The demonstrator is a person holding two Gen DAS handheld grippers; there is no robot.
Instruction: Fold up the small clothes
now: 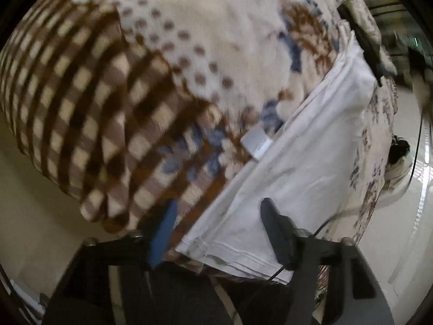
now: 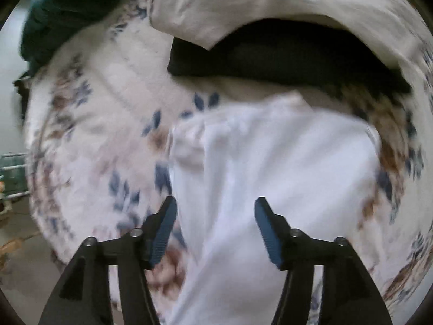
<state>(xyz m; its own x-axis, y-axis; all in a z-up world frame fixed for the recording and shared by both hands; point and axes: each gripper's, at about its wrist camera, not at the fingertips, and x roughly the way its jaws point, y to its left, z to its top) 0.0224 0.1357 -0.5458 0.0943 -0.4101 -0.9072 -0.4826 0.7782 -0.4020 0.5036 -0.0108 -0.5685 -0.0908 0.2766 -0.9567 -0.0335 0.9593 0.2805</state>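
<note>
A white garment (image 1: 305, 168) lies flat on a patterned blanket (image 1: 113, 86), running from lower centre to upper right in the left wrist view, with a grey label (image 1: 257, 143) at its edge. My left gripper (image 1: 219, 233) is open, its jaws either side of the garment's hemmed near end. In the right wrist view the same white garment (image 2: 270, 178) lies on the blanket (image 2: 89, 135). My right gripper (image 2: 215, 227) is open and empty, just above the cloth. Both views are blurred.
A black folded garment (image 2: 284, 57) and a cream cloth (image 2: 257, 2) lie beyond the white one. A dark green cloth (image 2: 62, 13) sits at the upper left. The blanket's edge drops to a pale floor (image 1: 40, 203).
</note>
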